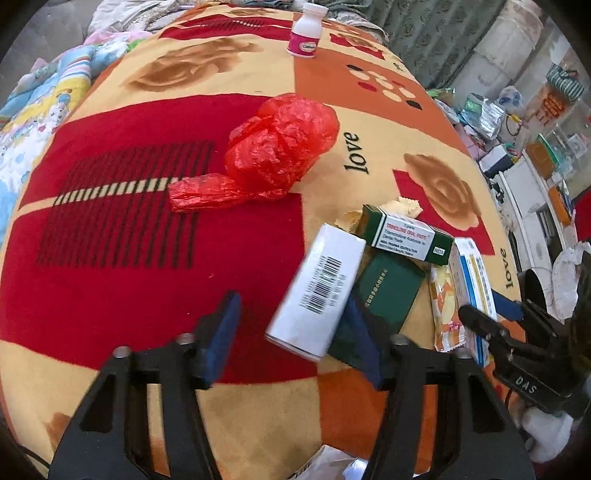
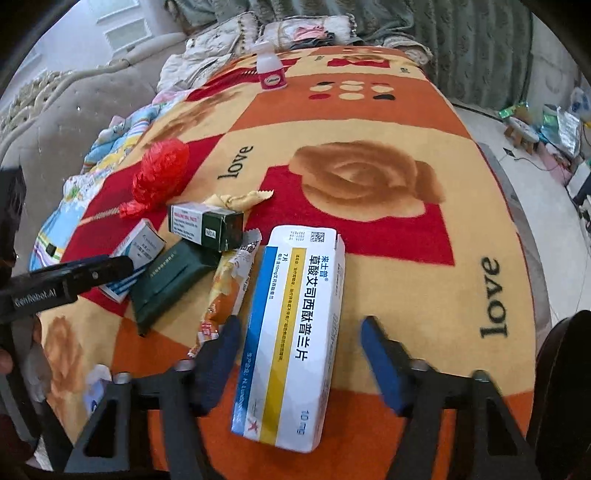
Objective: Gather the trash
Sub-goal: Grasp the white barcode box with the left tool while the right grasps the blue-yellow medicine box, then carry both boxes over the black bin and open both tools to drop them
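Trash lies on a red, orange and cream blanket. A white barcode box [image 1: 318,291] lies between the fingers of my open left gripper [image 1: 295,332]; it shows in the right view [image 2: 138,245] too. A white, blue and yellow medicine box [image 2: 295,332] lies between the fingers of my open right gripper [image 2: 299,339], also seen from the left [image 1: 474,291]. Nearby lie a dark green packet [image 1: 388,291] [image 2: 168,284], a green and white carton [image 1: 406,232] [image 2: 205,223], an orange snack wrapper [image 1: 445,306] [image 2: 229,288] and a crumpled red plastic bag [image 1: 280,147] [image 2: 160,173].
A white bottle with a pink label [image 1: 306,31] [image 2: 271,70] stands at the far end of the blanket. A patterned quilt [image 1: 44,103] lies at the left. The blanket's right edge drops to a floor with clutter [image 1: 517,122]. A crumpled yellowish paper [image 2: 240,199] lies behind the carton.
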Tool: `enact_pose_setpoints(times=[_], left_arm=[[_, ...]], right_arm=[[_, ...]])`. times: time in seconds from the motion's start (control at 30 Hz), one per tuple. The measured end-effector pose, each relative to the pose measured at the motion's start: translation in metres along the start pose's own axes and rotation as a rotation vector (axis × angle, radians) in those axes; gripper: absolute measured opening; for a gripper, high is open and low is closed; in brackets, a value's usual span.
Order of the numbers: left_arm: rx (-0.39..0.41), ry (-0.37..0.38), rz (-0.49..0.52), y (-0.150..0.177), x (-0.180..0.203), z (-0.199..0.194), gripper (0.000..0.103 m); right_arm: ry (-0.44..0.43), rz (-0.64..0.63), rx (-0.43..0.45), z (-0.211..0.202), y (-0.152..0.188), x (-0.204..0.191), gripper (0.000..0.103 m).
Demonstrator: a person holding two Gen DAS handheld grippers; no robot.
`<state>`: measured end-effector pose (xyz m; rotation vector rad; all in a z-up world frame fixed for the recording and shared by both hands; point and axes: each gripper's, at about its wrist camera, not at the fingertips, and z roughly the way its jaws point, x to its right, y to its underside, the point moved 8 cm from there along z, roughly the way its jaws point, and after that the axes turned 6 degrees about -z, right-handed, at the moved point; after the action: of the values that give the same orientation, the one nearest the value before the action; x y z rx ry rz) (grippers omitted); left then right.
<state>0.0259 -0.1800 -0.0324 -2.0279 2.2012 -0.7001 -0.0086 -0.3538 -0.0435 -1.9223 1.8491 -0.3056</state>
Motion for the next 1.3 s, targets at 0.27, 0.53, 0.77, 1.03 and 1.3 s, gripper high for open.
enact_pose_setpoints(times=[0.27,0.53,0.77,1.03,1.3], left_arm=[[0.037,0.056,0.007,0.004,0.010,-0.019,0.035],[0.078,0.098,0.065,0.010,0.047,-0.048,0.035],[0.094,0.113,0.122,0.019,0.083,-0.058,0.035],[0.099,0.134,0.187,0.027,0.125,-0.061,0.035],[0.084,0.160,0.257,0.038,0.173,-0.057,0.035]], right_arm=[[0.003,-0.007,0.050,-0.018,0.008,0.011,0.047],[-0.004,0.002,0.087,-0.047,0.018,0.021,0.047],[-0.014,-0.002,0.106,-0.063,0.027,0.023,0.047],[-0.001,0.019,0.125,-0.079,0.036,0.041,0.047],[0.027,0.063,0.145,-0.098,0.049,0.071,0.047]])
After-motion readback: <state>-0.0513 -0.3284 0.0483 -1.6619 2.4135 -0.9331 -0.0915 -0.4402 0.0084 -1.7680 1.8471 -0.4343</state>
